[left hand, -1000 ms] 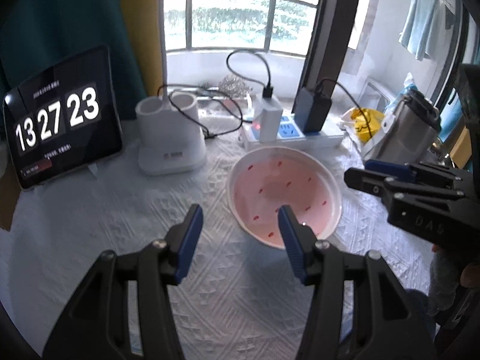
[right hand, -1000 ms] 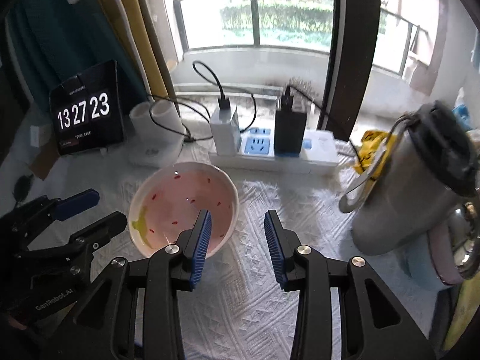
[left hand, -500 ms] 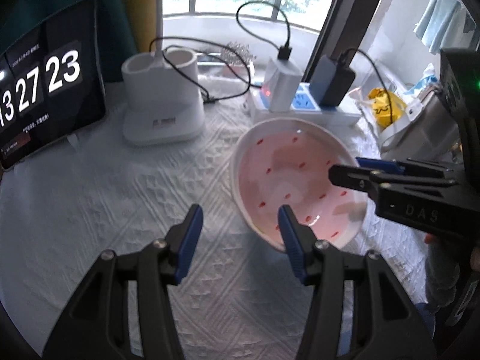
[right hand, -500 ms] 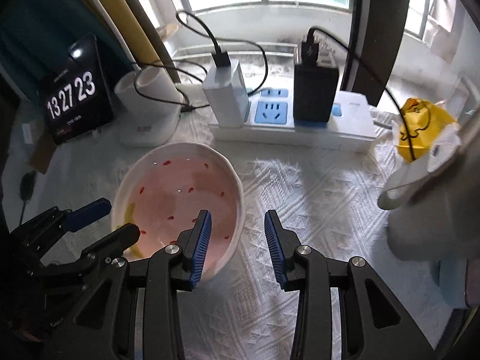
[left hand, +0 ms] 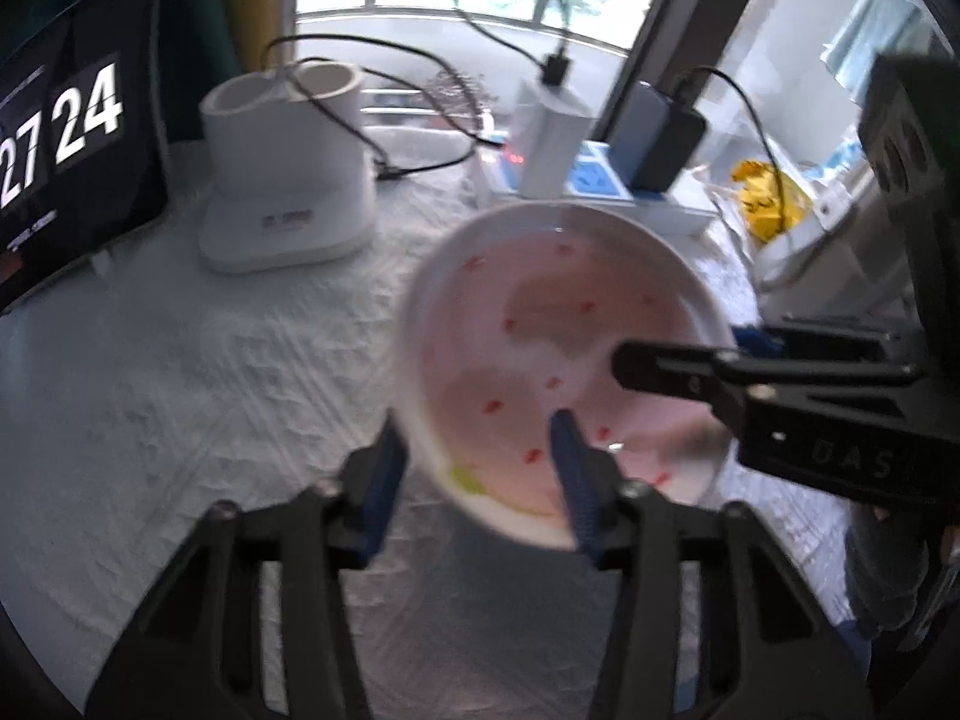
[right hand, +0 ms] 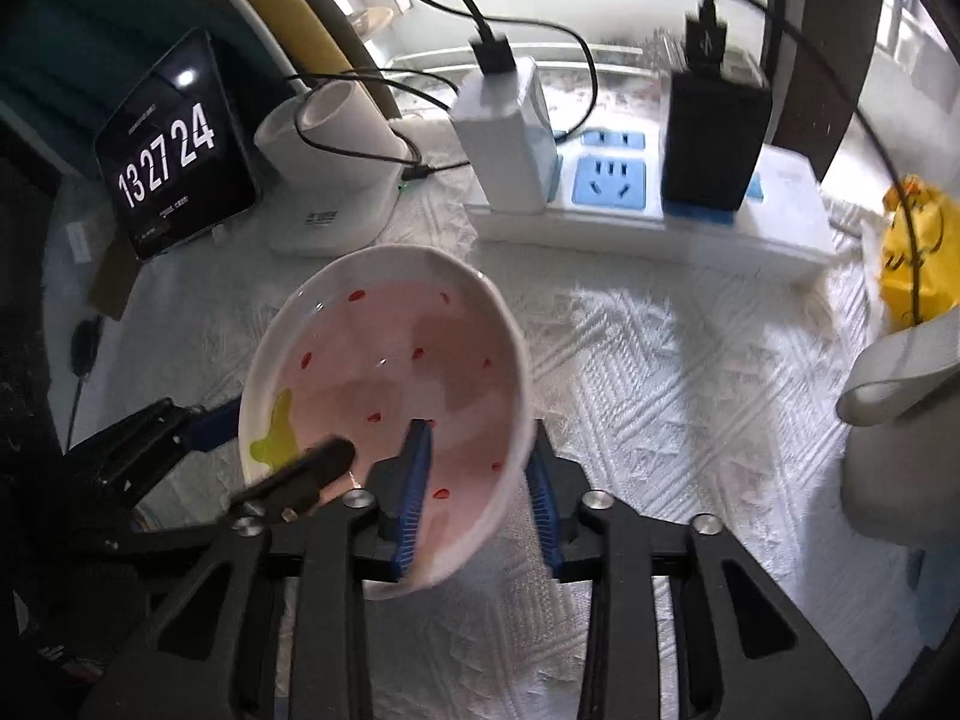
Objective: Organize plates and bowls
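Just in front of the power strip, the pink bowl is straddled at opposite rims by the closing left gripper and right gripper (neither visibly pinching); sorting looks barely begun.

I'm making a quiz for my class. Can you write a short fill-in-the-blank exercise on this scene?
1. The pink bowl with white rim is dotted with small ____ marks.
2. Each closing hand-held gripper, left and right, has the bowl's ____ between its pads.
3. The black tablet clock ends in the digits ____.
4. The white textured ____ covers the table.

Missing words: red; rim; 24; cloth
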Action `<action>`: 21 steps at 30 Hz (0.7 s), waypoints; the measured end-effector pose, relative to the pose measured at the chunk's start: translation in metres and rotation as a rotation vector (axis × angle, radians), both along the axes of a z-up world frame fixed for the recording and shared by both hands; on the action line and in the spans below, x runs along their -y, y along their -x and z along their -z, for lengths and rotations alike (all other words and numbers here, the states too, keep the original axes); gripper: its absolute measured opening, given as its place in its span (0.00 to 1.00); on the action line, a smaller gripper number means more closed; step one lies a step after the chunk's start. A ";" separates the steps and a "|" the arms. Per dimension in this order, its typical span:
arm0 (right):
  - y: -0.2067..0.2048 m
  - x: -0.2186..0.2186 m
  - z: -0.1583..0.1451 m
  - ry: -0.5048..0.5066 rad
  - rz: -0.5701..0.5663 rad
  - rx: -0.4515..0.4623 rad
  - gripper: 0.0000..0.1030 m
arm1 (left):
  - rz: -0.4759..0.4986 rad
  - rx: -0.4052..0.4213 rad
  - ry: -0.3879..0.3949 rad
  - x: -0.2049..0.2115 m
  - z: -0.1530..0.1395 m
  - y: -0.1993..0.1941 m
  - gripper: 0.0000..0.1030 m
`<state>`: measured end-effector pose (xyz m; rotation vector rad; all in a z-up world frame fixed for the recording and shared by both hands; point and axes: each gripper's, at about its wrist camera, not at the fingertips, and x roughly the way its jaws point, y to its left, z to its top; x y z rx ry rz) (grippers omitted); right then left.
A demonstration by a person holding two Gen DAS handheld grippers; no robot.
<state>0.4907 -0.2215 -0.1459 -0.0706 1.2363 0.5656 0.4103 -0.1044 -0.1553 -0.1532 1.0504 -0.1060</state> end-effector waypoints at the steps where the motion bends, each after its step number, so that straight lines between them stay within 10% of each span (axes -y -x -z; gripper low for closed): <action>1: 0.002 -0.002 -0.003 0.009 -0.011 0.019 0.26 | -0.002 0.002 -0.005 0.000 0.000 0.000 0.43; 21: 0.032 -0.005 -0.041 0.049 0.000 0.173 0.19 | -0.023 0.146 -0.003 -0.006 -0.045 0.022 0.41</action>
